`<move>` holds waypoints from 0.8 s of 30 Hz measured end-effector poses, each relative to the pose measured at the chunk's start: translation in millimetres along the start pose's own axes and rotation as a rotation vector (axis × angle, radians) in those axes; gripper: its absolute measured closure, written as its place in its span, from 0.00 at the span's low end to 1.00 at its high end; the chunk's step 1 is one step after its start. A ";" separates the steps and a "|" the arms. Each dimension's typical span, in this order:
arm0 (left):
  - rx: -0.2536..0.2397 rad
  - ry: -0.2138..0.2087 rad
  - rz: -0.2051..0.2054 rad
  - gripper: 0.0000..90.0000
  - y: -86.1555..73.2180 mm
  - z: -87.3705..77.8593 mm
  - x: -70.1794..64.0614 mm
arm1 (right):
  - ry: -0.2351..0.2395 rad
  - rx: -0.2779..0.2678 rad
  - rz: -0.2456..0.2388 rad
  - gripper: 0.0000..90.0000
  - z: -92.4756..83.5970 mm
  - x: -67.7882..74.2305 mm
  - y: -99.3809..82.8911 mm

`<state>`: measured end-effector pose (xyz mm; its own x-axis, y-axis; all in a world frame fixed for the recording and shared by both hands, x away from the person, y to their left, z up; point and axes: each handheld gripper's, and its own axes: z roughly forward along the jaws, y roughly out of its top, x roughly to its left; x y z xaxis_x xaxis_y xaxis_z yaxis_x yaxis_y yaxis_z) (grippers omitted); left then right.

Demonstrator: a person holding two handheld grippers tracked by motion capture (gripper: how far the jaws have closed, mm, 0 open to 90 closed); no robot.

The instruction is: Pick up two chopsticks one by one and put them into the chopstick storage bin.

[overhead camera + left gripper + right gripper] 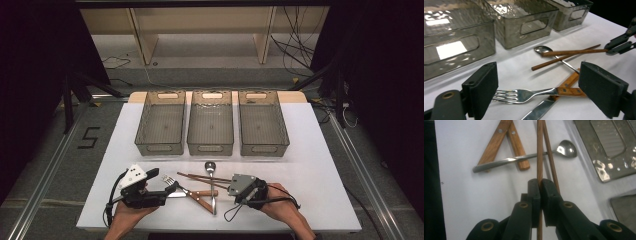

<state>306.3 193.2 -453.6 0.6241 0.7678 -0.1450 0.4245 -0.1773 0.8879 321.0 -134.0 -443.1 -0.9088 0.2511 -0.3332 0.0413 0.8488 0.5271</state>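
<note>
White desk (310, 150) carried three bins and cutlery. Right gripper (540, 185) had its fingers clamped on one wooden chopstick (539, 150) - raised above the spoon (524, 158). Left gripper (539, 92) fingers stood apart around the fork (524, 95).

three clear bins (210, 122), spoon (210, 167), knife (541, 110), white table (320, 165)

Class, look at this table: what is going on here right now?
A person at a white table works with a hand-held claw in each hand. The right claw is shut on one wooden chopstick; the second chopstick lies beside it, across a spoon. The left claw is open, its jaws standing on either side of a wooden-handled fork that lies on the table over a knife. Three clear bins stand in a row behind the cutlery, with nothing in them yet.
</note>
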 end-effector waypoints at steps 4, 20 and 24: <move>0.050 -0.016 0.051 0.18 11.1 4.2 -5.9 | -0.018 -0.007 -0.042 0.96 0.2 4.5 3.0; 0.236 -0.158 0.216 0.19 52.6 25.4 -32.8 | -0.305 -0.052 -0.437 0.96 -3.6 33.1 11.6; 0.307 -0.205 0.287 0.21 58.7 35.2 -41.4 | -0.335 -0.046 -0.488 0.96 -1.7 38.3 12.7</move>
<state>328.4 129.4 -410.8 0.8482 0.5291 -0.0228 0.3707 -0.5625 0.7390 285.9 -114.4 -447.8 -0.6371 -0.0239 -0.7704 -0.3733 0.8840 0.2813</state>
